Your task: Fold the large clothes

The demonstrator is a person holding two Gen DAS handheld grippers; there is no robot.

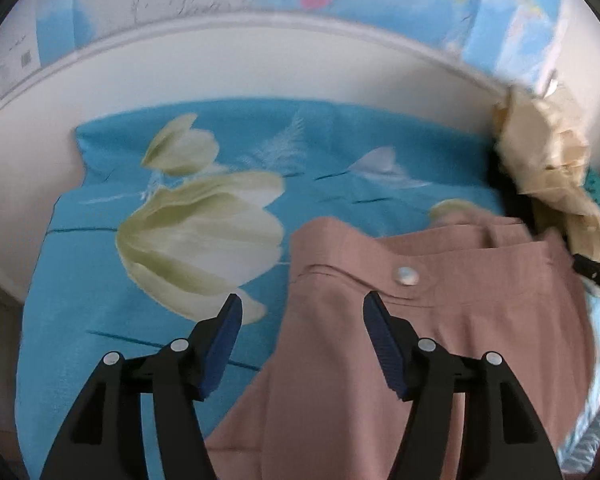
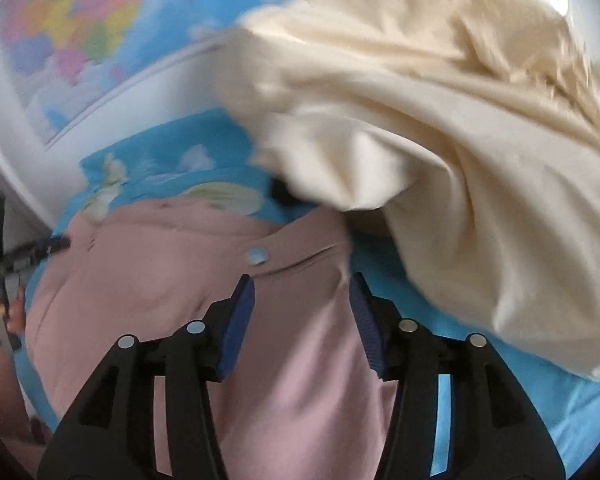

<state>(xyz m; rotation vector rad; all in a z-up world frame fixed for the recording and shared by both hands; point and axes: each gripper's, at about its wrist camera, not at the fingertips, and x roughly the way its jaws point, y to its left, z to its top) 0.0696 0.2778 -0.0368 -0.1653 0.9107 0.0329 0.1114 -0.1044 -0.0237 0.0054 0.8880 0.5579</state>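
Observation:
A dusty-pink garment (image 1: 460, 340) with a pale button (image 1: 407, 275) at its waistband lies flat on a blue flowered bedsheet (image 1: 100, 300). My left gripper (image 1: 302, 300) hovers open over the garment's left top corner, one finger above the sheet, the other above the pink cloth. In the right wrist view the same pink garment (image 2: 140, 288) and button (image 2: 257, 257) lie under my right gripper (image 2: 301, 280), which is open over the waistband's right part. Nothing is pinched by either gripper. The left gripper's tip (image 2: 40, 248) shows at the garment's far left edge.
A crumpled cream garment (image 2: 440, 120) is heaped at the right, overlapping the pink one's corner; it also shows as the cream garment (image 1: 548, 160). A white bed surround (image 1: 260, 68) and a coloured wall map (image 2: 72, 20) lie behind. A hand (image 2: 4, 312) holds the left tool.

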